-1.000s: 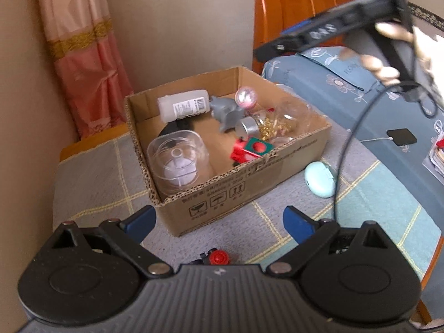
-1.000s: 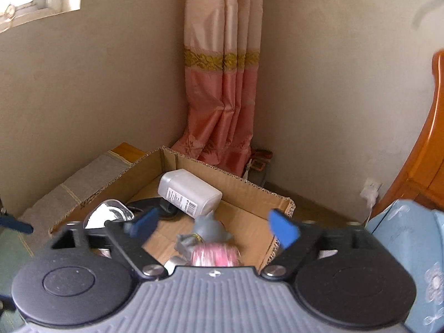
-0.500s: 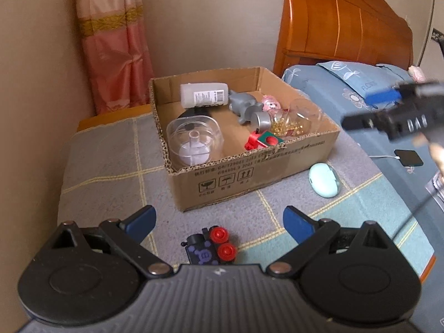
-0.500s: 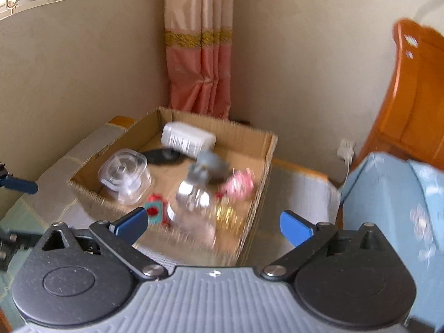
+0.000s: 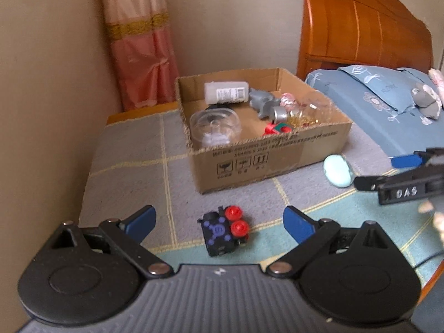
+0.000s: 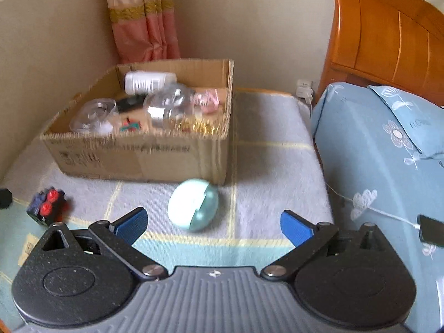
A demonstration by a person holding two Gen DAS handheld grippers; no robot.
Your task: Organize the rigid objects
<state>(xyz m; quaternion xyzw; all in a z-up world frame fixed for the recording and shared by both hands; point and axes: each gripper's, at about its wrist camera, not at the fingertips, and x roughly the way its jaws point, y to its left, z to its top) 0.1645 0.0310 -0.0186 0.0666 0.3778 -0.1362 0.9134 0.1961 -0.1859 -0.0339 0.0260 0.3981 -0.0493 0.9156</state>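
Note:
A cardboard box [image 5: 266, 155] [image 6: 138, 155] stands on a checked grey mat and holds a white bottle [image 5: 226, 92], a clear round tub [image 5: 215, 126], a glass bulb and small toys. On the mat in front of it lie a black toy block with red knobs [image 5: 224, 230] [image 6: 47, 206] and a pale mint egg-shaped case [image 6: 193, 204] [image 5: 337, 170]. My left gripper [image 5: 219, 220] is open, the block just beyond its fingertips. My right gripper [image 6: 212, 222] is open just short of the mint case. It also shows at the right of the left wrist view [image 5: 399, 174].
A bed with a blue flowered cover [image 6: 388, 166] and a wooden headboard [image 5: 360, 27] borders the mat on the right. A phone on a white cable [image 6: 431, 233] lies on the bed. A beige wall and a pink curtain [image 5: 141, 50] close off the left and back.
Both grippers have pulled back from the box. The right one came down from over the box to the mint case and opened wider. The toy block has come fully into the left view.

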